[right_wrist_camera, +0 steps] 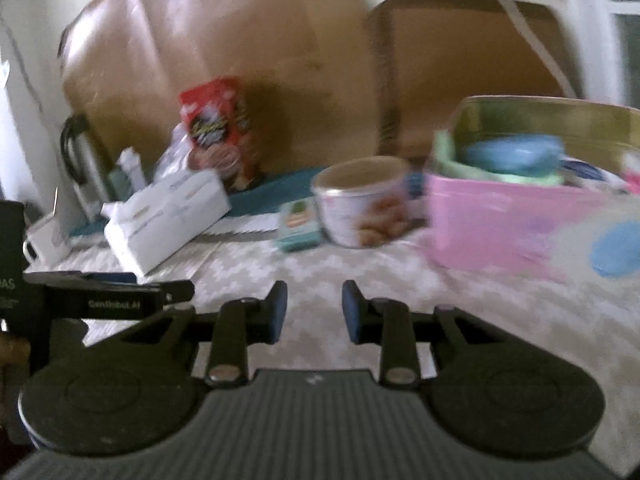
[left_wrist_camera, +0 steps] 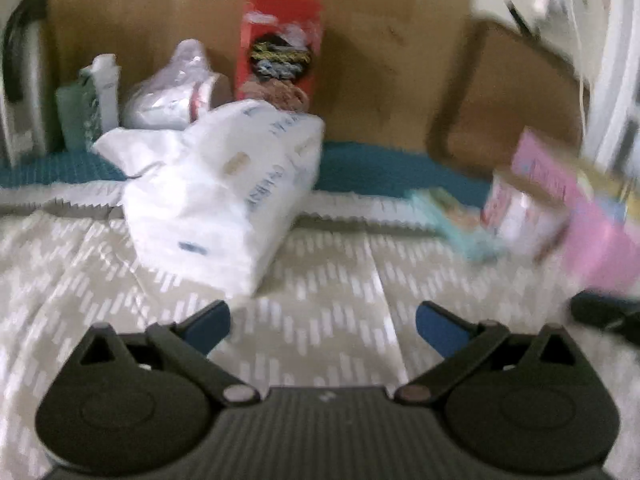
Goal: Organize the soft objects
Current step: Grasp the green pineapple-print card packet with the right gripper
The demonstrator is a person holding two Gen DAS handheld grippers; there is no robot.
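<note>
Blue-padded fingers of the left gripper (left_wrist_camera: pixel 323 326) stand spread wide over the patterned cloth (left_wrist_camera: pixel 328 280), nothing between them. On the right gripper (right_wrist_camera: pixel 314 312) the jaws are narrower but still apart, with only bare cloth in the gap.

Both views are smeared by blur, so print on the packs cannot be read. The white tissue pack (left_wrist_camera: pixel 224 196) lies on the cloth just ahead and left of the left gripper. Its long axis runs from the near end back toward the brown board (left_wrist_camera: pixel 360 40) behind, and its torn wrapper flares out at the far left. In the right wrist view the pack sits well off to the left, its long axis slanting up to the right.

Behind it a red box (left_wrist_camera: pixel 280 44) stands upright against the board, its foot hidden by the pack. A clear bag (left_wrist_camera: pixel 176 88) and a green pack (left_wrist_camera: pixel 76 116) sit further left, half lost in blur.

To the right stand a round tin (right_wrist_camera: pixel 360 204), a small teal packet (right_wrist_camera: pixel 298 224) and a pink bin (right_wrist_camera: pixel 500 220) holding blue and green soft things; the bin's right side is cut off. Open cloth lies between pack and tin.
</note>
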